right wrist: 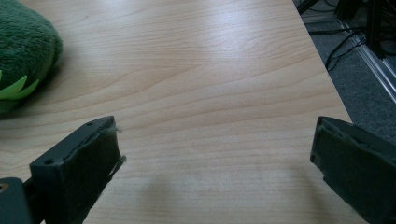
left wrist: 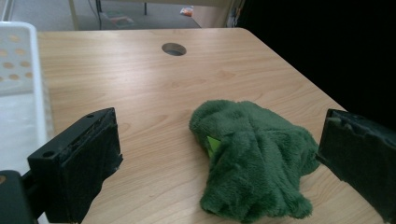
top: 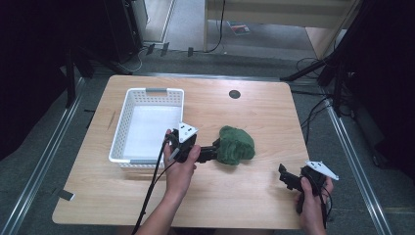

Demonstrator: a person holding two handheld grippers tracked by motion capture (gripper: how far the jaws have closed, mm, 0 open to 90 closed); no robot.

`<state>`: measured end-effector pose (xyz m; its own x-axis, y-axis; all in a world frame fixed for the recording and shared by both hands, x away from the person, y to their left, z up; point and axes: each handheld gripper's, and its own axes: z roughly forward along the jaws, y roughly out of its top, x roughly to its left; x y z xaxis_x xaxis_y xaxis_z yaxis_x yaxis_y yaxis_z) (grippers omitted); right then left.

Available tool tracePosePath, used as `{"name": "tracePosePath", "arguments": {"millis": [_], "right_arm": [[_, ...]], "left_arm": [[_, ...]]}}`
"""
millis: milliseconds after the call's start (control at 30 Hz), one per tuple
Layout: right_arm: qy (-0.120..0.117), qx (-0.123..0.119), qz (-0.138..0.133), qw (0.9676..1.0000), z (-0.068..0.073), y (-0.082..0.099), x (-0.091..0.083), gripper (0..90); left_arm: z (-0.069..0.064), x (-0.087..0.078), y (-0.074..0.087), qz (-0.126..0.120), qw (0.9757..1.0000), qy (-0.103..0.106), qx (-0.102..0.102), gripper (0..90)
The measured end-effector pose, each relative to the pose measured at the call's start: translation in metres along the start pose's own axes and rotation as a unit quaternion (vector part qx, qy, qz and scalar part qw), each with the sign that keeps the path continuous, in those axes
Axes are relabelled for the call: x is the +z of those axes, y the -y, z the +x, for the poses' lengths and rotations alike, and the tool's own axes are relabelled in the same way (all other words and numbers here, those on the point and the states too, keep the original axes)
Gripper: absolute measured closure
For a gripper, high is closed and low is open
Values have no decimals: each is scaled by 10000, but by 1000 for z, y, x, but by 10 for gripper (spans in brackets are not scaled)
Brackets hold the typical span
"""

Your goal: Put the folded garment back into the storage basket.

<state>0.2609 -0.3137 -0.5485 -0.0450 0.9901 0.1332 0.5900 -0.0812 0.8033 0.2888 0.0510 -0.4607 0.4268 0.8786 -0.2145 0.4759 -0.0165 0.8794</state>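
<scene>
Left gripper (left wrist: 219, 154) lined up on the green plush toy (left wrist: 254, 161)

Its jaws stood wide apart, straddling the toy at centre frame and gripping nothing, probably ready to close. The white basket (top: 128, 105) waited at left with bare table between. The right gripper (top: 286, 177), also wide open and empty, idled near the lower right table edge.

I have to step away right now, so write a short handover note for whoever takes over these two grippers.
Left gripper: open, jaws either side of the green plush toy, not yet closed on it.
Right gripper: open, holding nothing, over bare wood near the table's right front corner.
The toy lies on the table just right of the white basket, which has nothing in it.
Done: the reach to the toy.
Left: probably grip it and move it, likely into the basket.
</scene>
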Motion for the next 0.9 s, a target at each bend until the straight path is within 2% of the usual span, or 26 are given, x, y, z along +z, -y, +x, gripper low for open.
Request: {"name": "tracePosePath", "arguments": {"millis": [367,700,900], "right_arm": [[2,-4,15,10000,1,0,0,15],[-3,2,14,10000,0,0,0,15],[-16,-3,13,10000,0,0,0,15]], "left_arm": [[-18,21,9,157,9997,143,93,0],[-29,47,15,478,9984,251,160,0],[-32,70,27,720,9964,358,253,0]]}}
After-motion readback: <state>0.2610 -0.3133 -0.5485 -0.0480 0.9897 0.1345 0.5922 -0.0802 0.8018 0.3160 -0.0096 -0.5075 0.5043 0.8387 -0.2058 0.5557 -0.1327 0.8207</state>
